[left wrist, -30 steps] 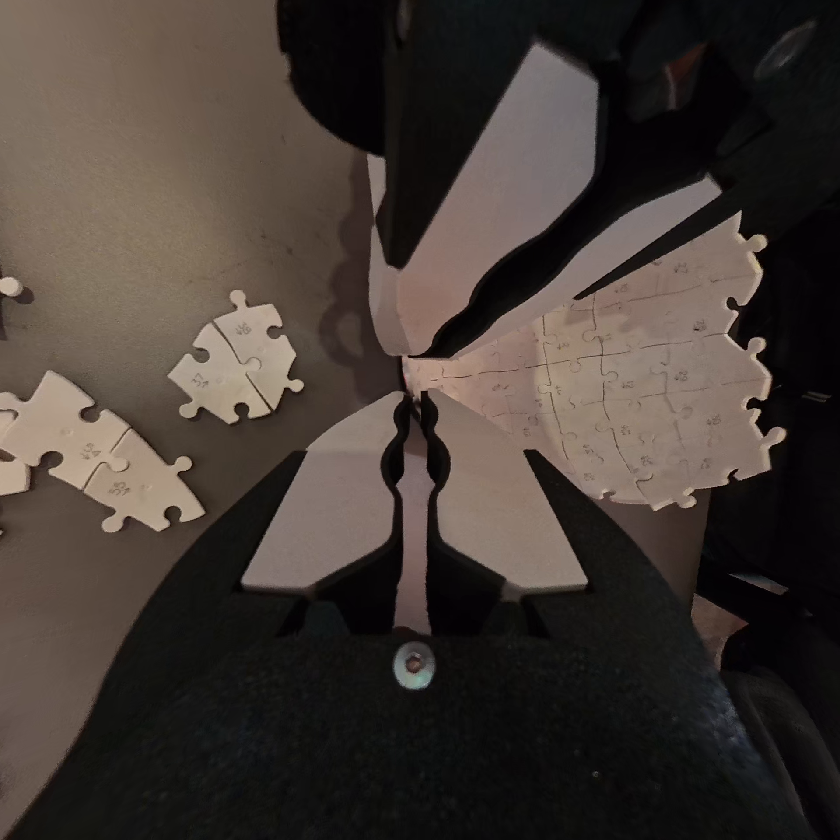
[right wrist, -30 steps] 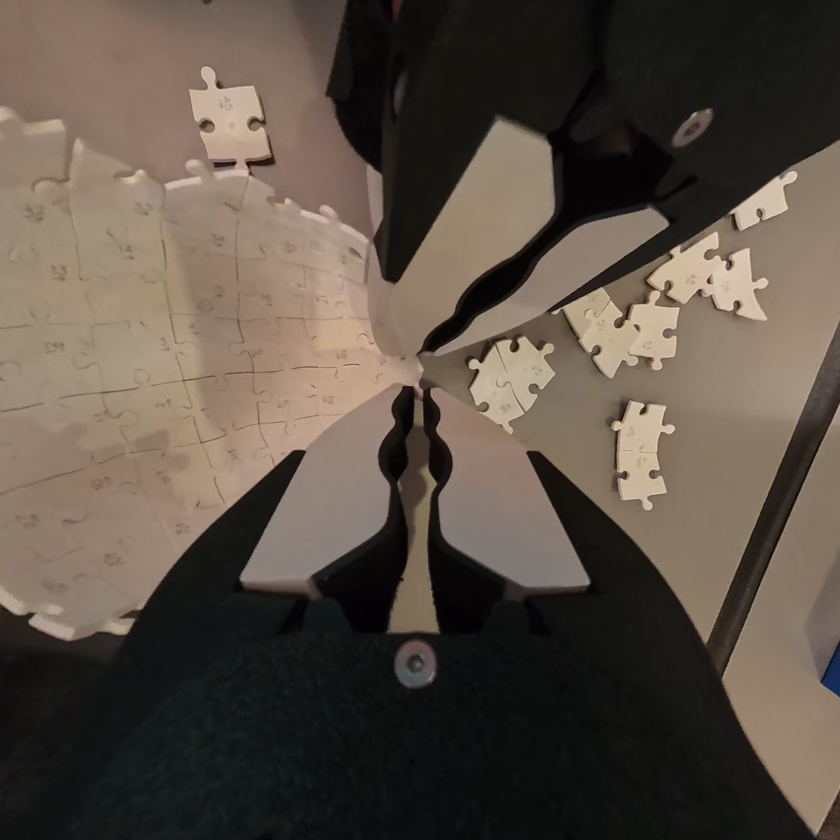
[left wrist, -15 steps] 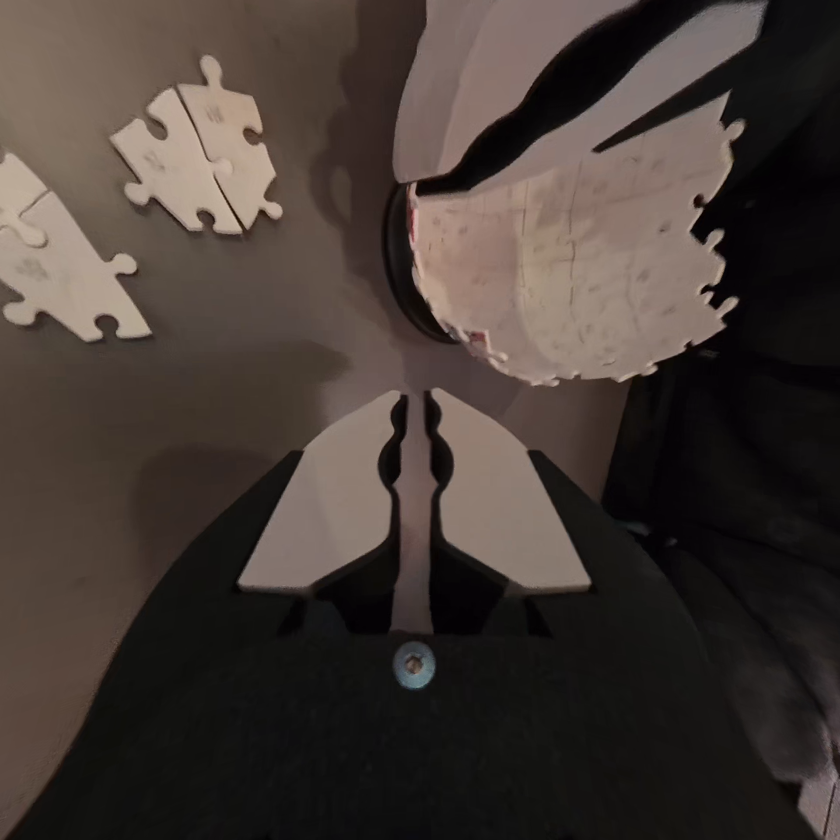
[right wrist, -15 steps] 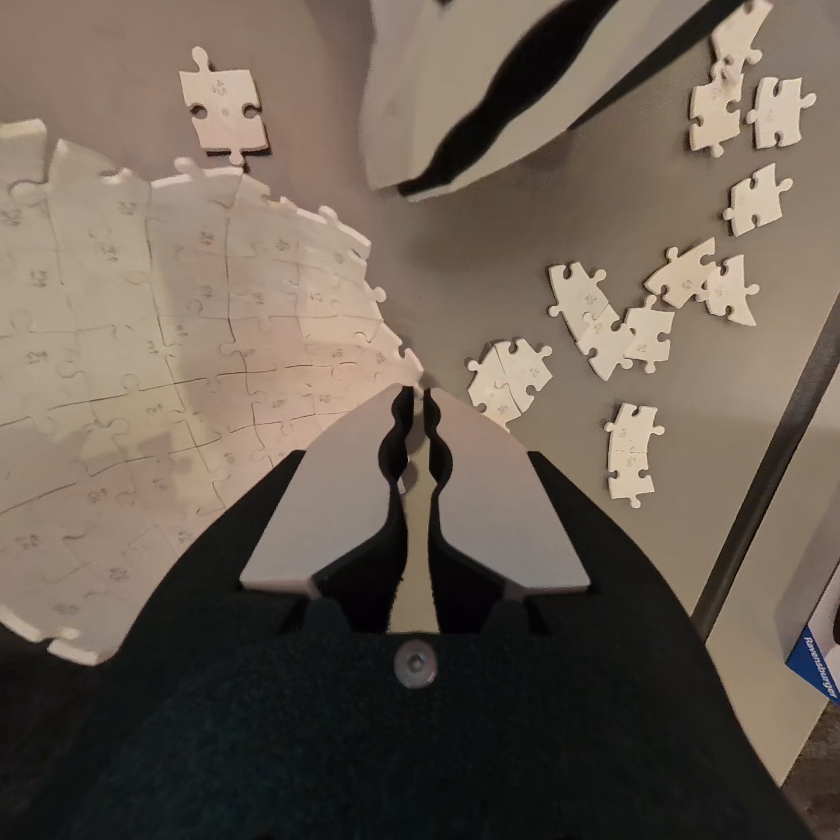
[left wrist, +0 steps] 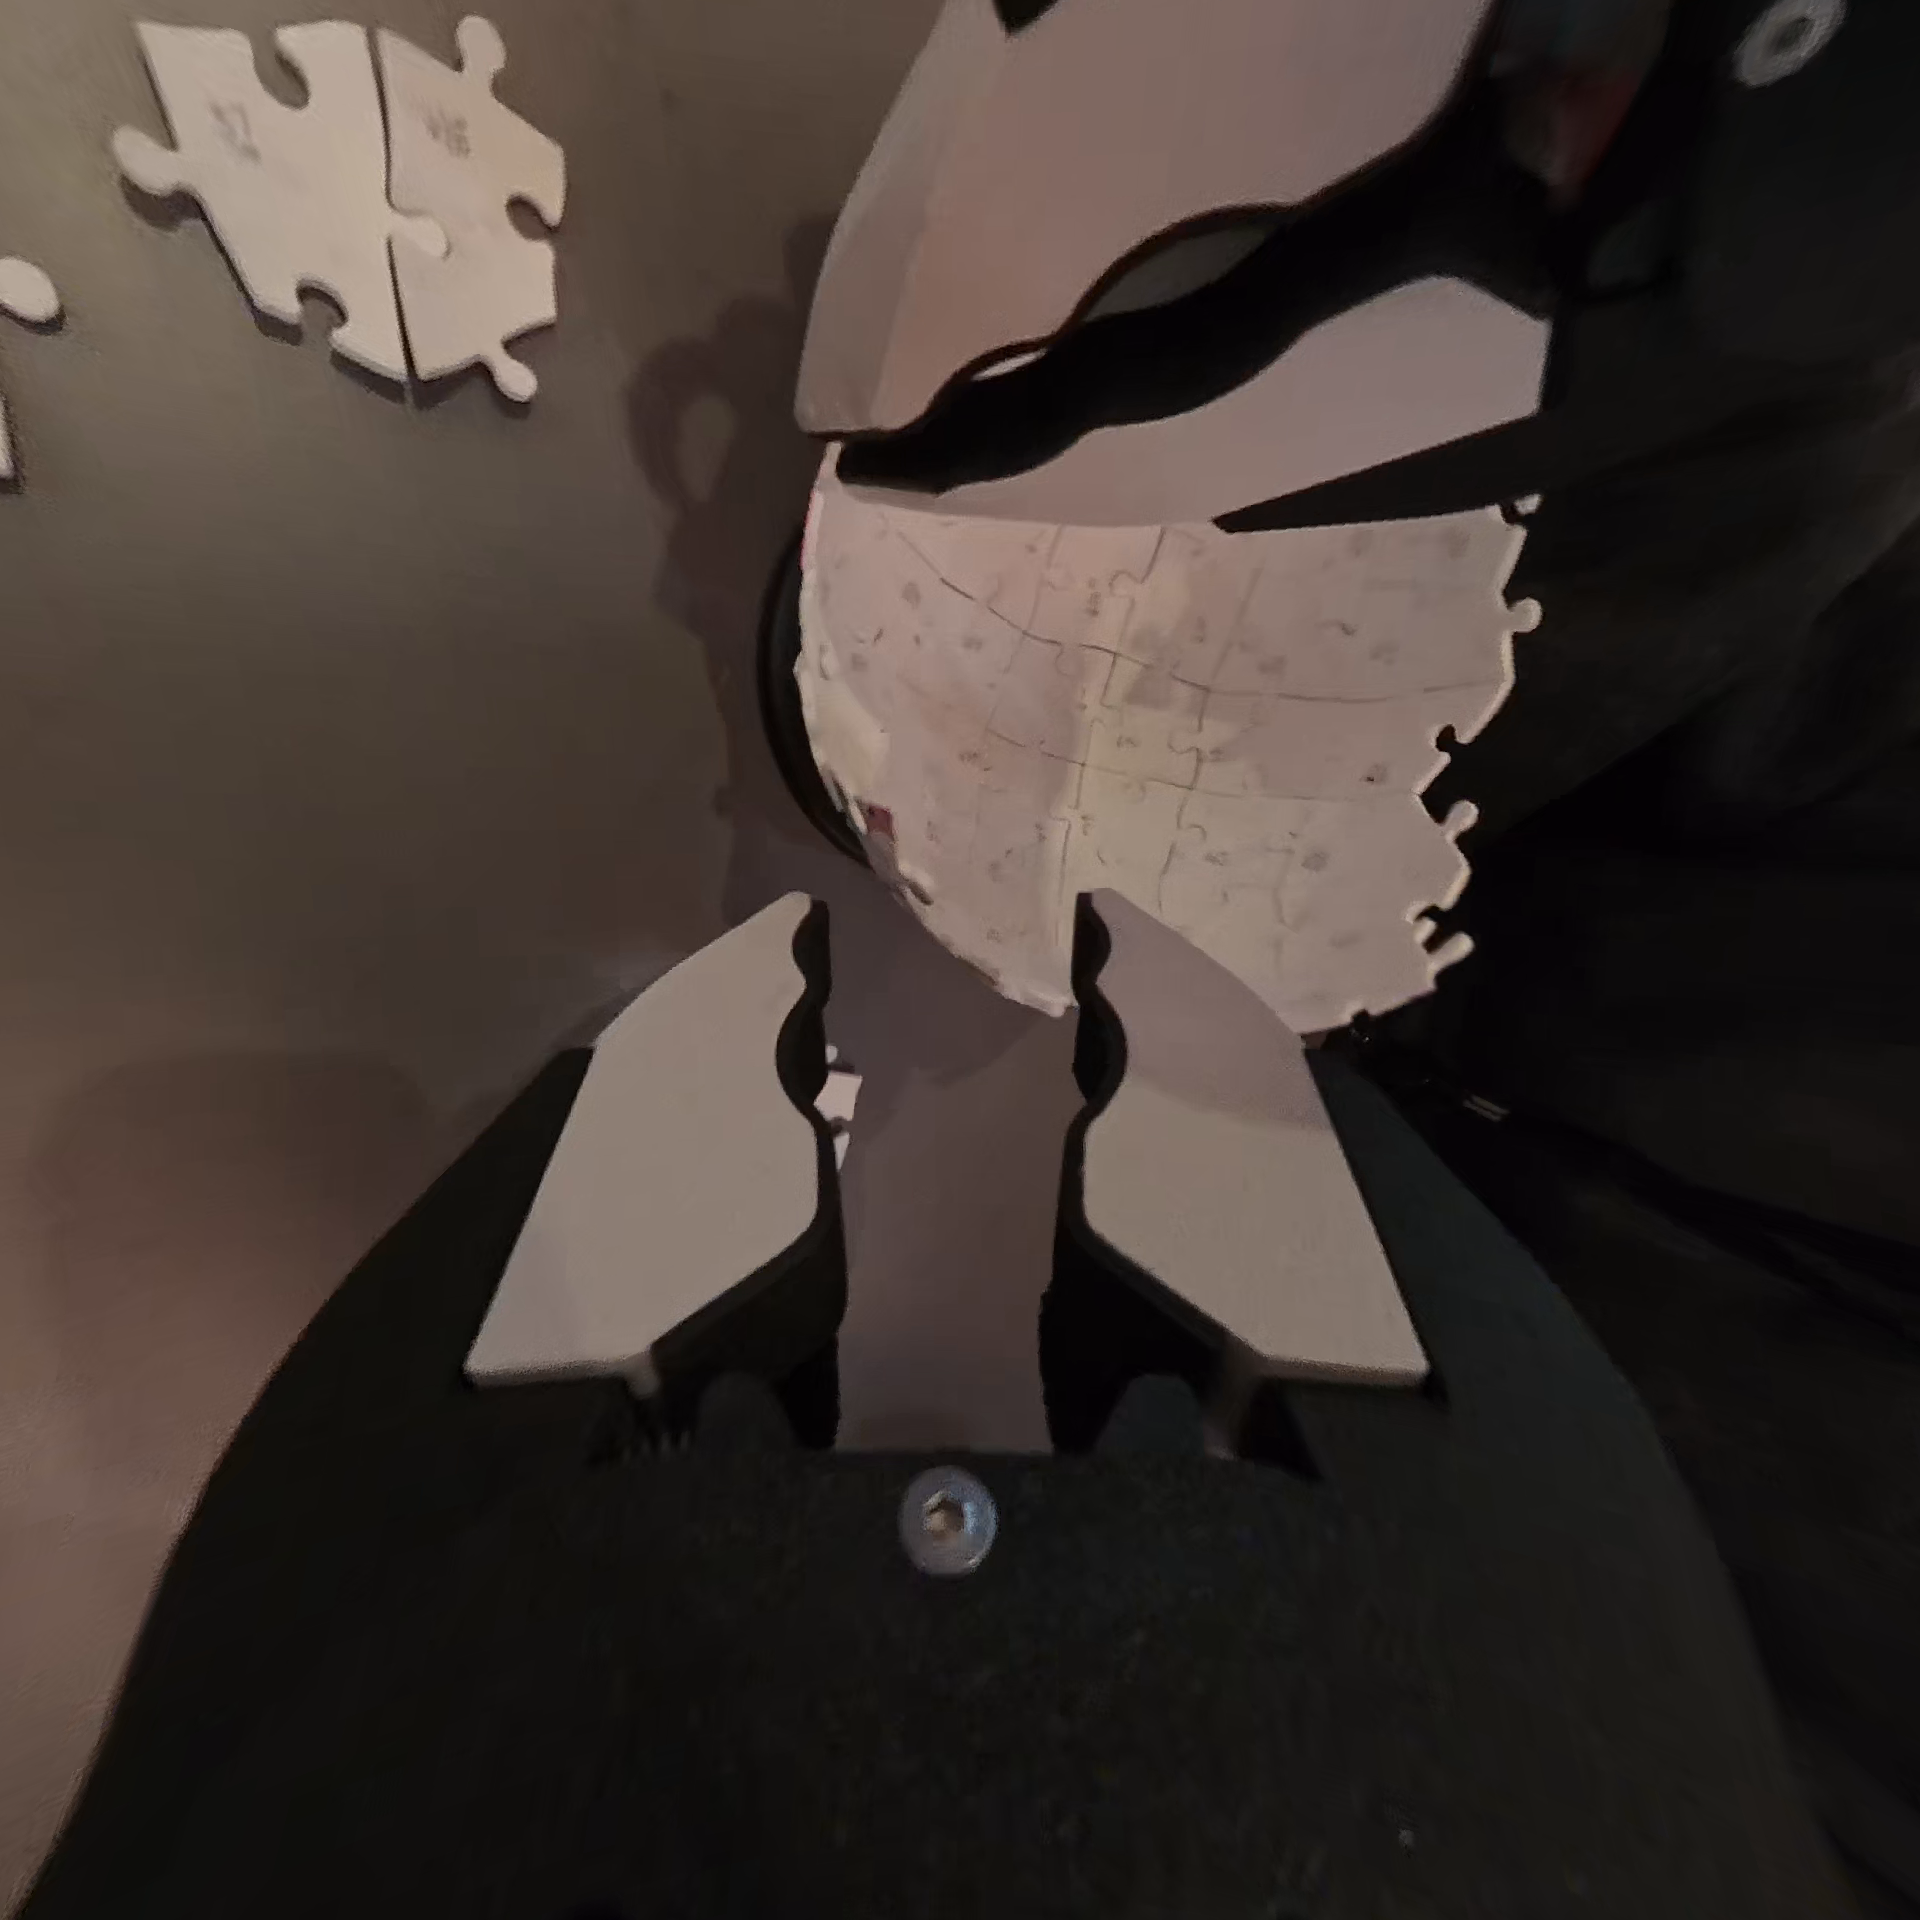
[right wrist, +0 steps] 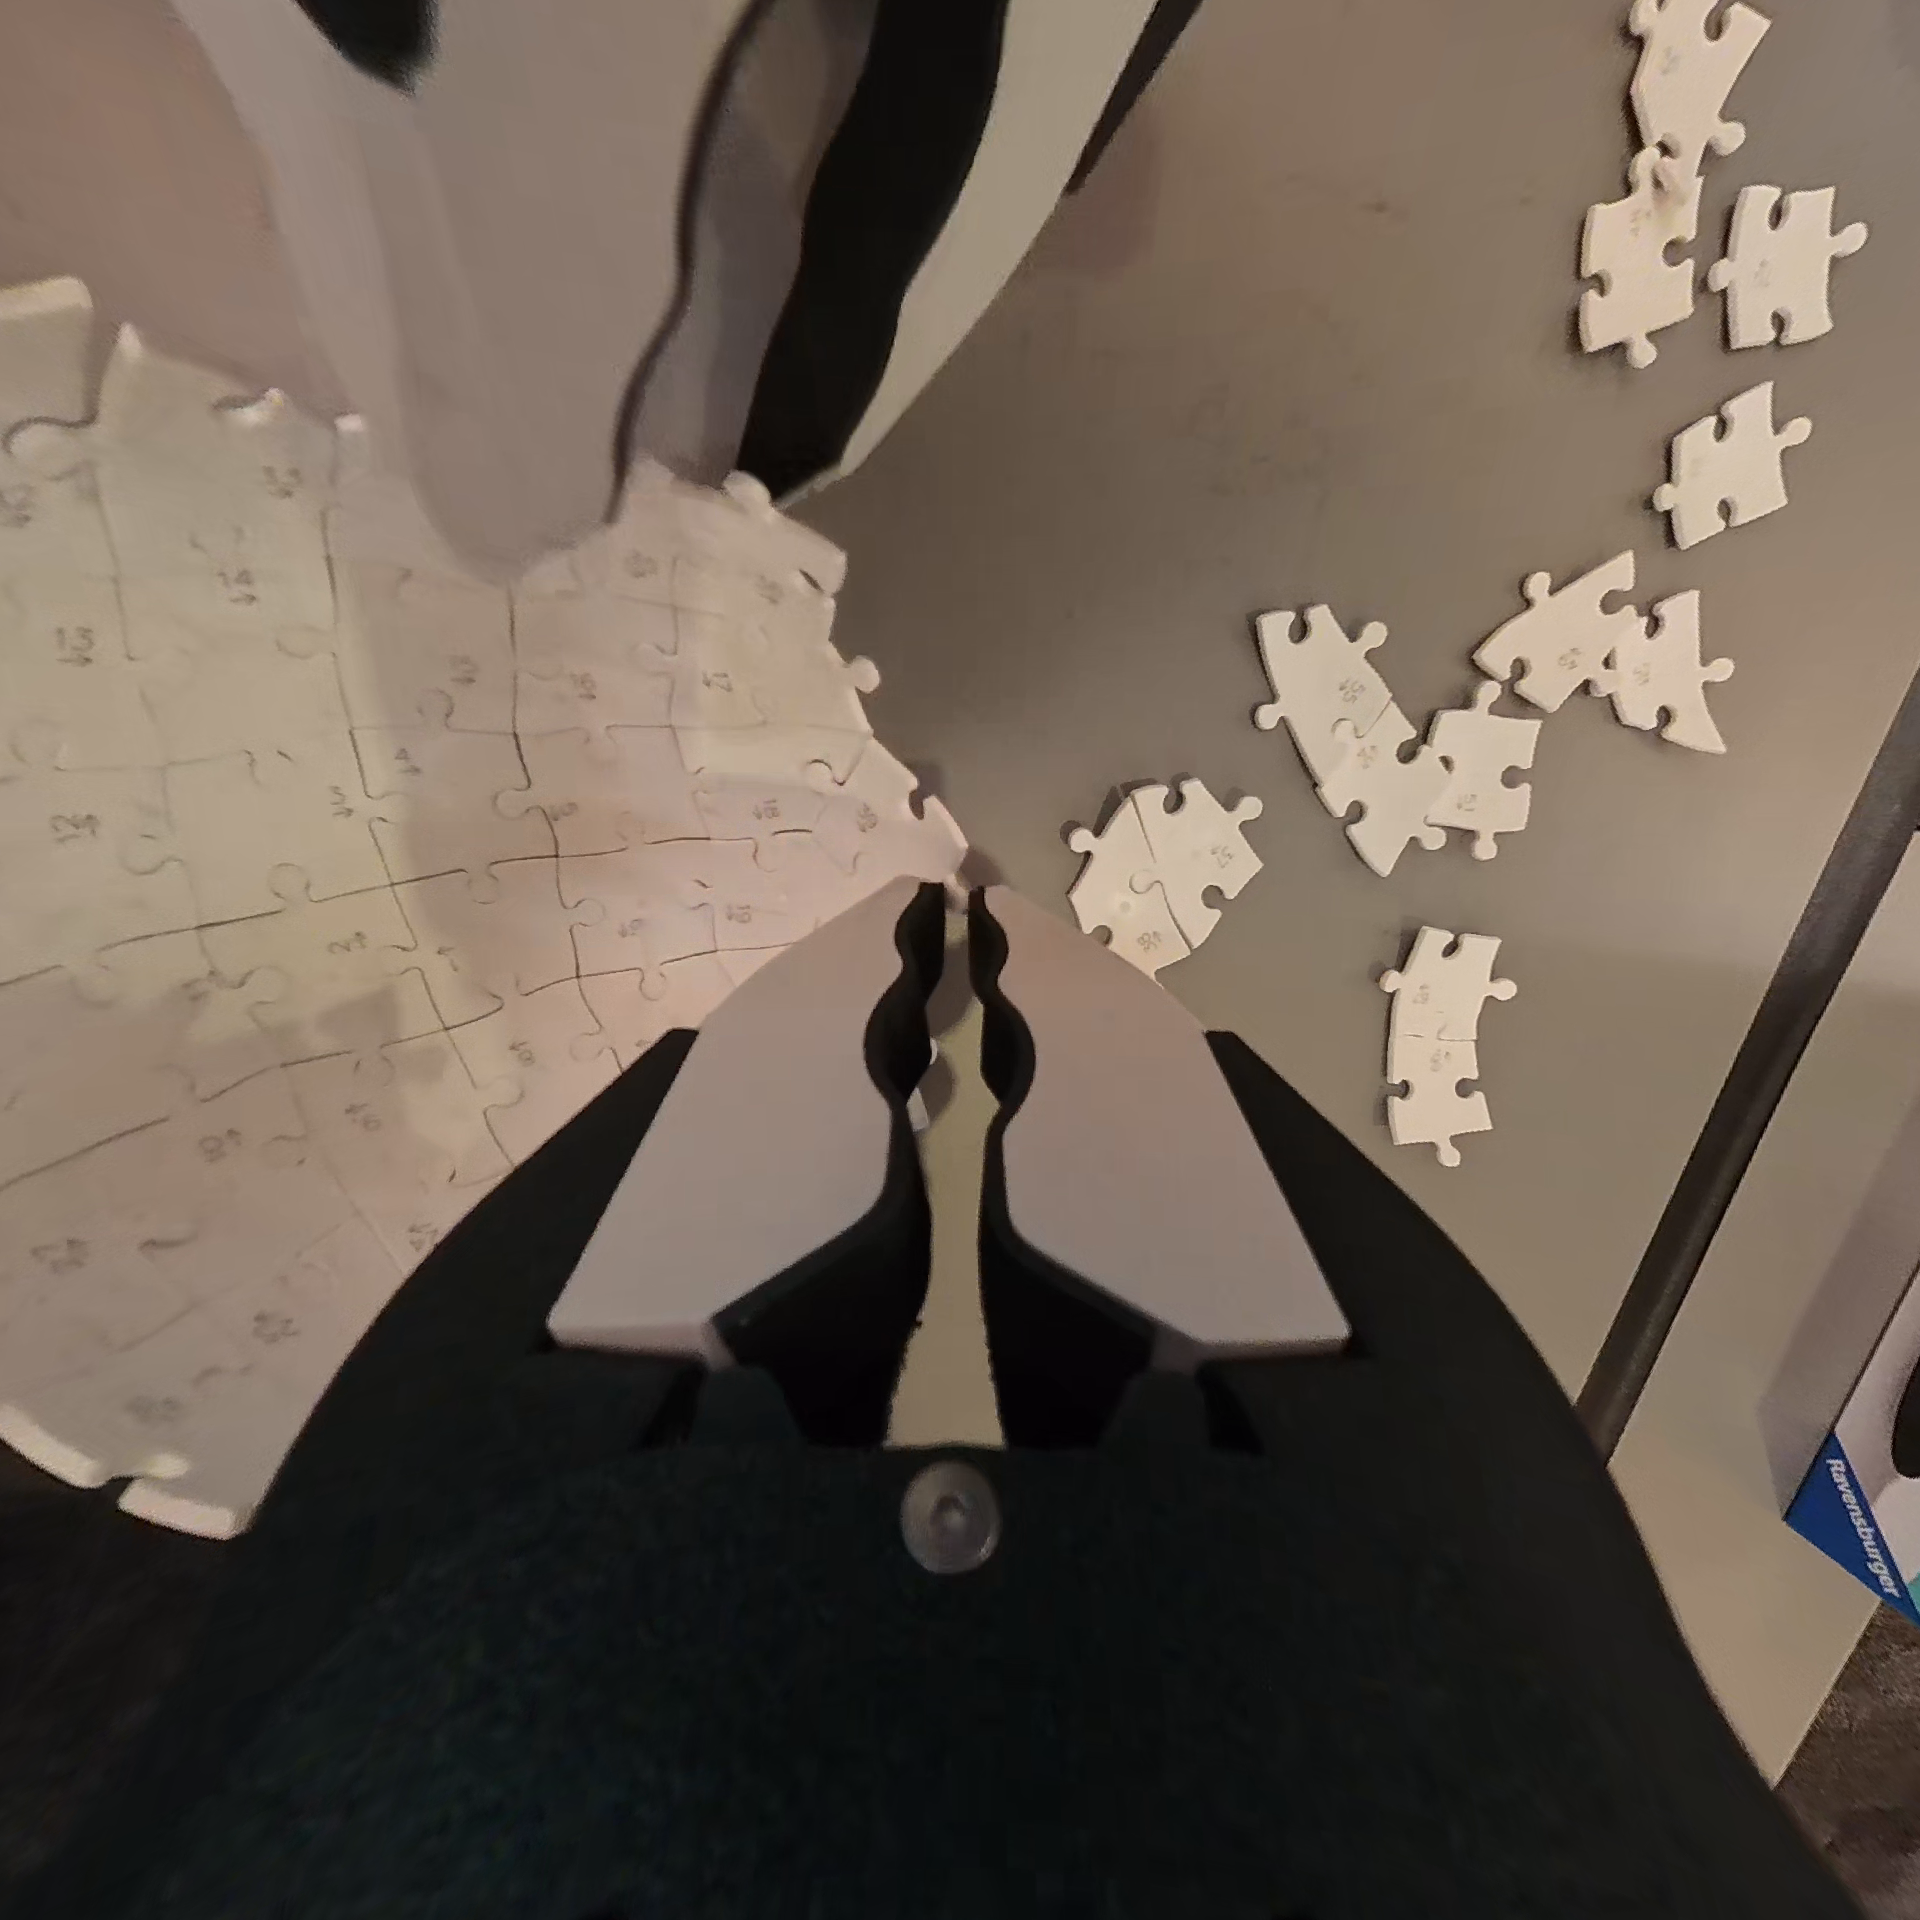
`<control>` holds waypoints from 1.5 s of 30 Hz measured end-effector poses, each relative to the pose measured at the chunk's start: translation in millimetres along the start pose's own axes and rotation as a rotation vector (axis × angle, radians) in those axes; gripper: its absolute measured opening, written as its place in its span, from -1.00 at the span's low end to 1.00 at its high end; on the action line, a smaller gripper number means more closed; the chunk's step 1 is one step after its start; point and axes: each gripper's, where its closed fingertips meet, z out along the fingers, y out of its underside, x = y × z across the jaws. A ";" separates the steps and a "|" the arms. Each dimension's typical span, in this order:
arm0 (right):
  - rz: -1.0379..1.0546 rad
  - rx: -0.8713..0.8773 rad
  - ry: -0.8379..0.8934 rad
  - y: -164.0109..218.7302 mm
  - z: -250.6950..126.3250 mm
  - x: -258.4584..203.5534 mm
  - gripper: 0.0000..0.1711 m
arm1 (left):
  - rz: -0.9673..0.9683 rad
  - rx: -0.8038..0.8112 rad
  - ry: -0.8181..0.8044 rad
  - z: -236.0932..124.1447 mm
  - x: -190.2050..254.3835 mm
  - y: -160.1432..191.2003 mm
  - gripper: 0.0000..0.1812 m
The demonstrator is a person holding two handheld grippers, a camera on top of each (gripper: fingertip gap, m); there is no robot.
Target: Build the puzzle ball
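Note:
The half-built puzzle ball (left wrist: 1143, 748) is a curved white shell of joined pieces with a toothed rim. It is held up over the grey table (left wrist: 312, 727). My right gripper (right wrist: 956, 894) is shut on the shell's rim (right wrist: 914, 821); it also shows at the top of the left wrist view (left wrist: 831, 447). My left gripper (left wrist: 951, 914) is open, with the shell's lower edge between its fingers, close to the right finger (left wrist: 1195, 1091). In the right wrist view the left gripper (right wrist: 655, 509) straddles the shell (right wrist: 364, 831) from above.
Loose white pieces lie on the table: a joined pair (left wrist: 364, 197) to the left, and several singles and pairs (right wrist: 1164, 873) (right wrist: 1392, 748) (right wrist: 1444, 1039) to the right. A dark table edge strip (right wrist: 1714, 1039) and a blue box (right wrist: 1860, 1507) are at the far right. My hands' fingertips stand some 7 centimetres from each other.
My left gripper let go of the rim beside the right gripper's tips, drew back, opened, and came to another part of the shell's edge. The right gripper kept its hold.

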 end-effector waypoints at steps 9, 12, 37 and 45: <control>0.002 -0.003 0.008 0.0 -0.2 0.9 -0.95 | -0.019 -0.010 -0.059 6.7 -10.5 -4.5 -0.89; -0.001 -0.001 0.014 0.4 -0.5 1.3 -0.95 | 0.010 -0.020 -0.104 7.5 -12.8 -5.0 -0.91; -0.028 -0.018 0.092 2.4 -1.9 2.7 -0.92 | -0.035 -0.002 -0.116 6.8 -12.2 -5.2 -0.91; -0.009 0.044 0.066 -2.8 -9.0 3.2 -0.84 | -0.036 0.020 -0.107 1.2 -9.6 -4.2 -0.84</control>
